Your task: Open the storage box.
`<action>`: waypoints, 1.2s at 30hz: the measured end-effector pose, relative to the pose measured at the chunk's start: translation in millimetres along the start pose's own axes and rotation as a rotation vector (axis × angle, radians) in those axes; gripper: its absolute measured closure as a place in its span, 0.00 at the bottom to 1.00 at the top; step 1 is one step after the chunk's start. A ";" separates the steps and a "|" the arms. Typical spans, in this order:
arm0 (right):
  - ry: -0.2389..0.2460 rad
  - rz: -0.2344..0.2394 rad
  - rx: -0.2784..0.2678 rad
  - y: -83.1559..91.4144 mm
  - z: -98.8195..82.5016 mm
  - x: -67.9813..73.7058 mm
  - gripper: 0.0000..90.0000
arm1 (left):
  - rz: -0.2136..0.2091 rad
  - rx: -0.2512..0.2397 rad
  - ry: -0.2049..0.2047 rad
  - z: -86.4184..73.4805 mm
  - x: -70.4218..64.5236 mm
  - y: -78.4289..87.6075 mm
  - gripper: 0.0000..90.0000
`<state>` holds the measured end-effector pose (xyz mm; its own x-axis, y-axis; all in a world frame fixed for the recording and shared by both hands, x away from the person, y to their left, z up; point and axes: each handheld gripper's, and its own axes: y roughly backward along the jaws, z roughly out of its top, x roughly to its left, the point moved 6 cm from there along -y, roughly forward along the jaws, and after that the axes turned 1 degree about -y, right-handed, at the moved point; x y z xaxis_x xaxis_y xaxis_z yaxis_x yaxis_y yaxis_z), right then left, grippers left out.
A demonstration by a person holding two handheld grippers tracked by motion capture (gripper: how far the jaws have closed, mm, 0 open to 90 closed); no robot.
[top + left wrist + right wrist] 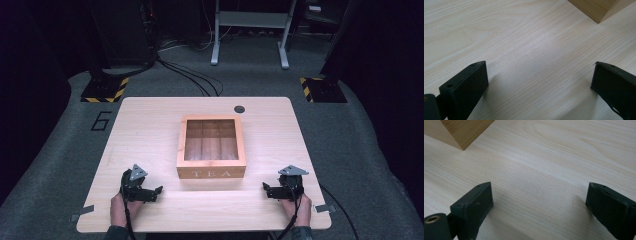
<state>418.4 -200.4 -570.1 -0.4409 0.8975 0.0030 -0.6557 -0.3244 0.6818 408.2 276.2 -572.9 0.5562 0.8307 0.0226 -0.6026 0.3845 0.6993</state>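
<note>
**Wooden tea box sitting mid-table, both grippers spread wide**

Wooden and square, the tea box [211,146] is sitting at the middle of the pale table [150,125], a little toward the far edge. Its clear lid is showing dividers splitting the inside into compartments. White letters on the near wall are reading "TEA".

Left gripper [155,192] is resting near the front left corner, jaws released and gripping nothing, pointing at the box. Right gripper [267,190] is lying near the front right corner, jaws likewise wide apart and empty. Each gripper view is catching a box corner [599,8] beyond bare wood.
</note>
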 end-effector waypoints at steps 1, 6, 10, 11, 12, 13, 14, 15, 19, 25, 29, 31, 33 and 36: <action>0.000 0.000 0.000 0.0 0.0 0.0 0.07 | 0.000 0.002 -0.003 -0.1 0.3 0.1 0.01; -0.010 0.000 0.001 0.2 -0.3 0.7 0.07 | 0.000 0.000 0.000 0.0 0.0 0.0 0.01; 0.000 0.000 0.000 0.0 0.0 0.0 0.07 | 0.000 0.000 0.000 0.0 0.0 0.0 0.01; -0.019 -0.001 0.004 0.5 -0.6 1.4 0.07 | 0.000 0.000 0.000 0.0 0.0 0.0 0.01; -0.019 -0.001 0.004 0.5 -0.6 1.4 0.07 | 0.000 0.000 0.000 0.0 0.0 0.0 0.01; -0.010 -0.002 0.004 0.3 -0.4 1.1 0.08 | 0.001 0.001 -0.003 -0.1 0.2 0.1 0.01; -0.010 -0.001 0.004 0.4 -0.4 1.2 0.08 | 0.000 0.000 0.000 0.0 0.0 0.0 0.01; -0.010 -0.001 0.005 0.4 -0.4 1.2 0.08 | 0.001 0.002 -0.003 -0.1 0.2 0.1 0.01; -0.008 0.001 0.004 0.5 -0.4 1.7 0.08 | 0.000 0.002 -0.004 -0.1 0.3 0.2 0.01; 0.010 0.010 0.011 0.7 -0.4 2.4 0.07 | 0.003 -0.004 0.000 0.1 0.1 -0.2 0.01; 0.002 0.037 0.010 1.3 0.8 4.4 0.05 | 0.001 0.002 -0.005 -0.1 0.3 0.1 0.01; -0.006 0.054 -0.008 4.0 3.9 10.1 0.05 | -0.001 0.004 -0.005 -0.1 0.3 0.3 0.01; 0.003 0.060 -0.011 5.1 5.1 11.6 0.06 | 0.001 0.001 -0.005 -0.1 0.3 0.1 0.01; 0.005 0.091 -0.039 8.2 12.3 19.5 0.06 | -0.001 0.004 -0.006 -0.1 0.3 0.3 0.01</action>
<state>411.9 -181.9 -555.5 -0.5025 0.8625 0.0602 -0.6362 -0.4159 0.6498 408.1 276.7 -572.8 0.5601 0.8280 0.0259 -0.5995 0.3836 0.7025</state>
